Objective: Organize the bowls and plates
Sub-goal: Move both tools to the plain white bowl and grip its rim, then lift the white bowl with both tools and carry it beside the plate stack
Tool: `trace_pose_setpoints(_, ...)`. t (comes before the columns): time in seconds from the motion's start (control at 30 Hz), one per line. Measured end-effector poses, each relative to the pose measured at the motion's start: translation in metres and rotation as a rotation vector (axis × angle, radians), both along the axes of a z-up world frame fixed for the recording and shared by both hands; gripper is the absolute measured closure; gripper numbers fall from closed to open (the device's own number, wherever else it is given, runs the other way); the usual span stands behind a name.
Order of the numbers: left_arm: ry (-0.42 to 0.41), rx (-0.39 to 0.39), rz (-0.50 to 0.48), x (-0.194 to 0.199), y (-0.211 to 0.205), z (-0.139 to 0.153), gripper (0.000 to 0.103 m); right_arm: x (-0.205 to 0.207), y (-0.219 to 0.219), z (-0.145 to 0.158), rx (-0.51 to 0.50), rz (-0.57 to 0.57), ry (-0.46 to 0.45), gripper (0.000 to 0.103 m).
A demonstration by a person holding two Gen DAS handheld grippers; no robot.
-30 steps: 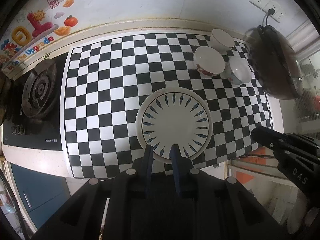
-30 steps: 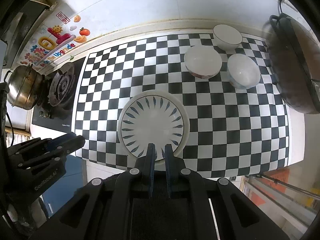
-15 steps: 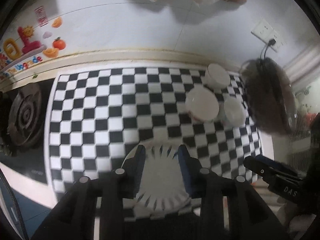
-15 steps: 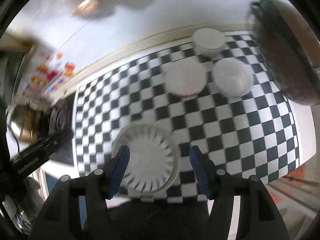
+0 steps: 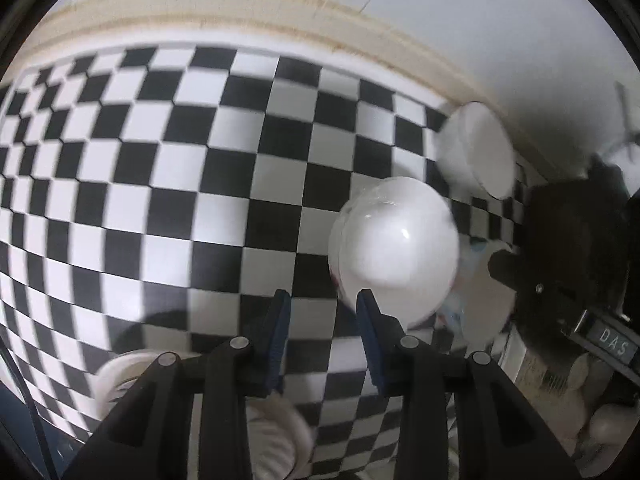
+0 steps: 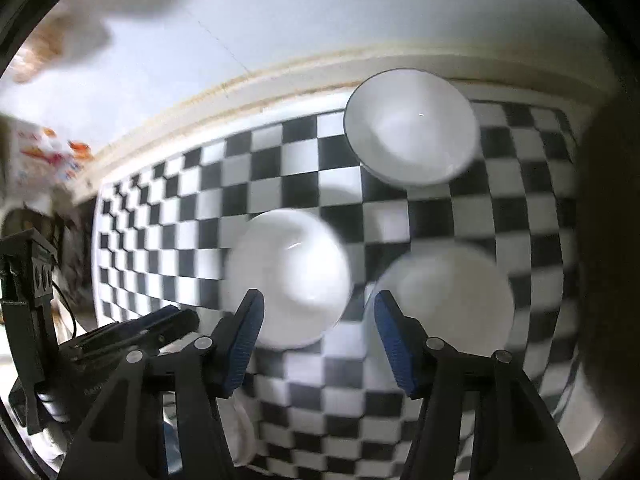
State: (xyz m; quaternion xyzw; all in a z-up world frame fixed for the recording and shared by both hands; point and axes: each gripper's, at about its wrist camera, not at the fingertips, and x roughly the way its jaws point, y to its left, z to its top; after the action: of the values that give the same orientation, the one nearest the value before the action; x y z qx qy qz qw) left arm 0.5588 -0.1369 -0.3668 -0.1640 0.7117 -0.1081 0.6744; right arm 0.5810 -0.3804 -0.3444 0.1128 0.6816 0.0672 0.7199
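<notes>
Three white bowls stand on a black-and-white checkered mat (image 5: 160, 168). My left gripper (image 5: 322, 312) is open, its right finger by the near rim of the middle bowl (image 5: 394, 248). A second bowl (image 5: 478, 152) stands by the wall. A plate (image 5: 276, 440) lies below the left fingers. In the right wrist view my right gripper (image 6: 318, 320) is open, between the middle bowl (image 6: 288, 280) and the right bowl (image 6: 444, 304). The far bowl (image 6: 412, 128) has a dark rim. The views are blurred.
A dark pan (image 5: 568, 232) stands right of the bowls. A cream ledge (image 6: 248, 92) and white wall bound the mat at the back. The other gripper (image 6: 120, 340) shows at the lower left of the right wrist view. A stove area (image 6: 36, 220) is far left.
Both grippers have opened and moved forward and down from above the plate to the bowls. The plate has slipped to the bottom of the left view.
</notes>
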Motion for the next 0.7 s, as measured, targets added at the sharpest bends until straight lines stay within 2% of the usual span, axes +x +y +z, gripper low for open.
trace_pose_setpoints(0.13,0.038,-0.022,0.043,0.008,-0.009,-0.021,0.073,0.037,0.002,-0.038,-0.01,0.092,0.089,0.06)
trace_pose_setpoints(0.2,0.04,-0.034,0.053,0.01,-0.012,-0.024,0.073,0.047,0.003,-0.053,-0.008,0.114,0.119,0.072)
trace_pose_setpoints(0.27,0.044,-0.034,0.043,0.011,-0.017,-0.027,0.074,0.053,0.005,-0.066,0.002,0.129,0.145,0.077)
trace_pose_setpoints(0.33,0.043,-0.03,0.032,0.012,-0.023,-0.029,0.084,0.055,0.006,-0.08,-0.012,0.149,0.169,0.085)
trace_pose_setpoints(0.4,0.043,-0.016,0.023,0.013,-0.027,-0.03,0.086,0.053,0.009,-0.089,-0.023,0.165,0.18,0.091)
trace_pose_setpoints(0.7,0.008,0.014,0.026,0.017,-0.032,-0.022,0.086,0.04,0.019,-0.098,-0.034,0.184,0.186,0.095)
